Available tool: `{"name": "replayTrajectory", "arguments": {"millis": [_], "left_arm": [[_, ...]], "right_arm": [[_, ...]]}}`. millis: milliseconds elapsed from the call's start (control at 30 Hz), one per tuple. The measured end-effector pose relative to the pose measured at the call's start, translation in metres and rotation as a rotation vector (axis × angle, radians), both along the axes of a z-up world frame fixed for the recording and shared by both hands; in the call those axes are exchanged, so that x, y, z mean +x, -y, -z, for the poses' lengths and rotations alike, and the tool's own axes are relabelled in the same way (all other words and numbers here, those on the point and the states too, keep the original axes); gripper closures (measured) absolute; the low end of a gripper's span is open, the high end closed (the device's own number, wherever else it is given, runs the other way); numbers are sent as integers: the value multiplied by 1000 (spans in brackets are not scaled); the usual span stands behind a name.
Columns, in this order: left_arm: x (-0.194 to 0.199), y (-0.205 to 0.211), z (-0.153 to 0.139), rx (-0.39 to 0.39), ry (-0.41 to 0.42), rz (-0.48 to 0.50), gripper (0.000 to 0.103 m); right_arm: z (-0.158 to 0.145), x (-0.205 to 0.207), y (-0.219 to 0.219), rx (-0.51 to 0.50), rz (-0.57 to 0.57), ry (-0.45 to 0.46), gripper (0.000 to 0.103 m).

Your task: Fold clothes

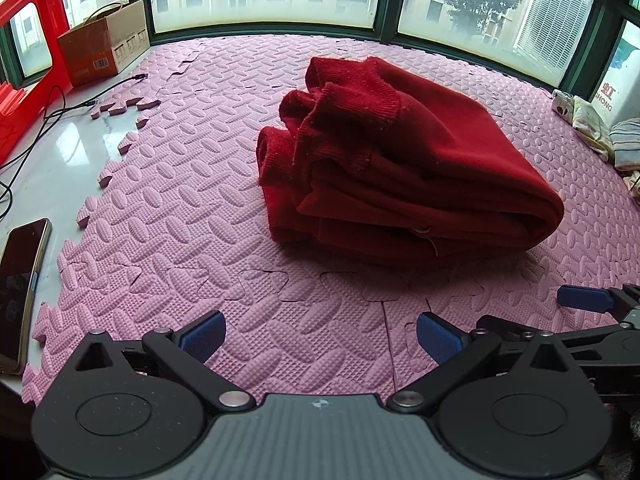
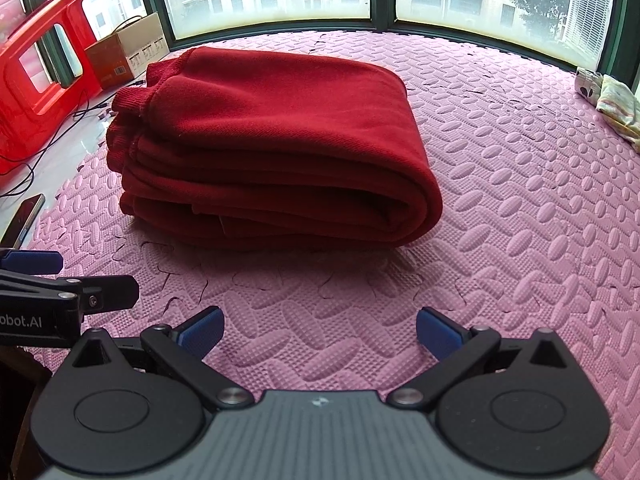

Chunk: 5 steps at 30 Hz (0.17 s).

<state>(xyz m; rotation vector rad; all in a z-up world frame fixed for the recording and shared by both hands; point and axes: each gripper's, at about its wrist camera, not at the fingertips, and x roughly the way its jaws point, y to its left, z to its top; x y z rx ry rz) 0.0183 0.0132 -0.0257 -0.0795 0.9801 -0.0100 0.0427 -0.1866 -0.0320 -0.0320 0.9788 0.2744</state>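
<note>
A red garment (image 1: 404,164) lies folded in a thick stack on the pink foam mat (image 1: 200,208); its ribbed cuffs and hem bunch at the left end. It also shows in the right wrist view (image 2: 272,144), ahead and slightly left. My left gripper (image 1: 320,336) is open and empty, low over the mat, short of the stack. My right gripper (image 2: 320,330) is open and empty, also short of the stack. One blue fingertip of the right gripper shows at the right edge of the left wrist view (image 1: 584,299). A left gripper fingertip shows at the left edge of the right wrist view (image 2: 32,261).
A phone (image 1: 20,288) lies on the white sill at the left, with black cables (image 1: 52,116), a cardboard box (image 1: 104,48) and a red plastic stool (image 2: 40,52) behind. Other folded cloths (image 1: 600,128) sit at the far right by the window.
</note>
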Motion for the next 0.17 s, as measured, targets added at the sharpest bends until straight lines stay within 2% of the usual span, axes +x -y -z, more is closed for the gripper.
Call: {"name": "replayTrajectory", "arguments": {"millis": [167], "left_arm": [[3, 0, 0, 1, -2, 2, 0]], "right_arm": [[0, 2, 0, 0, 1, -1, 0]]}}
